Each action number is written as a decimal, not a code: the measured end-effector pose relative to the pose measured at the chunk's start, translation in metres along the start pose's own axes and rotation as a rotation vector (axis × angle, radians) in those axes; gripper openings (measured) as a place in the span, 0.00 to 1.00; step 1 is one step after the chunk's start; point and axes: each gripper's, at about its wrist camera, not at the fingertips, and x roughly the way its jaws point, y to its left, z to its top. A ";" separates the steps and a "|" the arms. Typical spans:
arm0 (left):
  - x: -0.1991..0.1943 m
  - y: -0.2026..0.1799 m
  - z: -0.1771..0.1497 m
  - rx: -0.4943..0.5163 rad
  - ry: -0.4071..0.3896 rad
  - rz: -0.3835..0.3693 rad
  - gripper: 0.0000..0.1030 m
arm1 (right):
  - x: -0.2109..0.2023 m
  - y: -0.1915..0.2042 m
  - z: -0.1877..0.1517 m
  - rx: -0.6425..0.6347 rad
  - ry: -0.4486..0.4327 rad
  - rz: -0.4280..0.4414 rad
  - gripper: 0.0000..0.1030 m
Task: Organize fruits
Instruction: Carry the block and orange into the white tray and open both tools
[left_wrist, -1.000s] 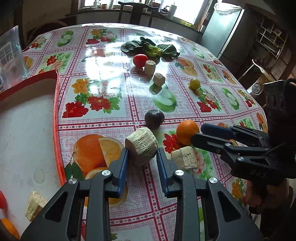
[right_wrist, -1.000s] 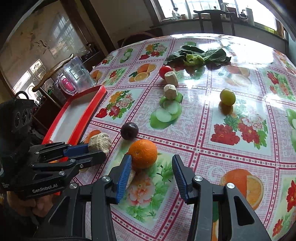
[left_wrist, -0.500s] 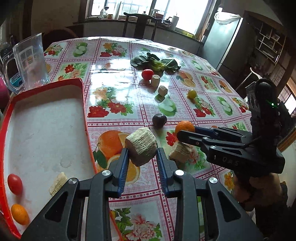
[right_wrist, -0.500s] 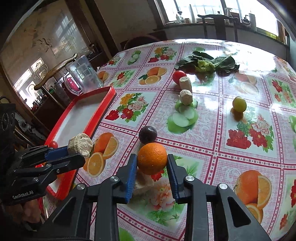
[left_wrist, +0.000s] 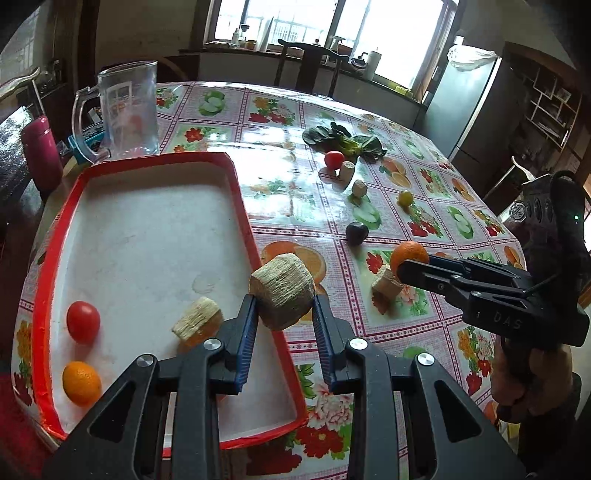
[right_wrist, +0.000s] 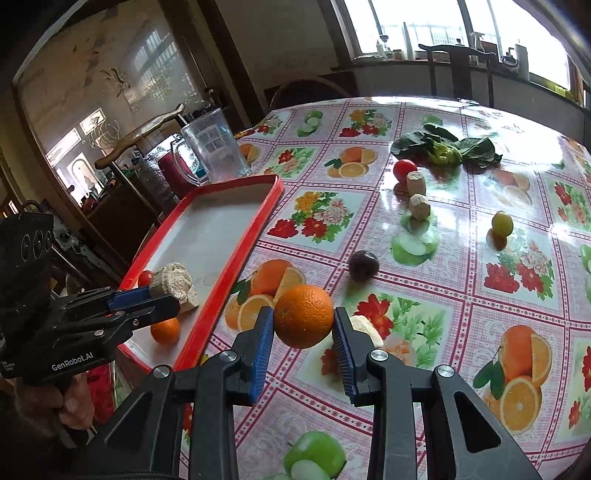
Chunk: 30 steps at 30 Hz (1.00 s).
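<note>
Gripping a rough beige chunk (left_wrist: 282, 291) between its pads, the left gripper (left_wrist: 284, 314) holds it clear of the surface, over the red tray's (left_wrist: 236, 184) right rim, while the right gripper (right_wrist: 303, 328) pinches the orange (right_wrist: 303, 316), also lifted, above the tablecloth (right_wrist: 461, 295) just right of that rim. Risk noted: the orange is round and held only at its sides, so a tilt or jolt could roll it out onto the cloth. In the tray's near left corner a tomato (left_wrist: 83, 321), a small orange (left_wrist: 81, 383) and another chunk (left_wrist: 197, 323) already lie, and a careless drop could knock them or strike the rim.
</note>
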 end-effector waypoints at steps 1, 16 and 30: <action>-0.003 0.004 -0.001 -0.005 -0.002 0.005 0.27 | 0.000 0.005 0.000 -0.006 0.001 0.005 0.32; -0.036 0.050 -0.015 -0.065 -0.051 0.071 0.27 | 0.015 0.063 0.000 -0.087 0.020 0.048 0.32; -0.041 0.083 -0.019 -0.108 -0.050 0.115 0.27 | 0.028 0.085 0.013 -0.122 0.022 0.067 0.32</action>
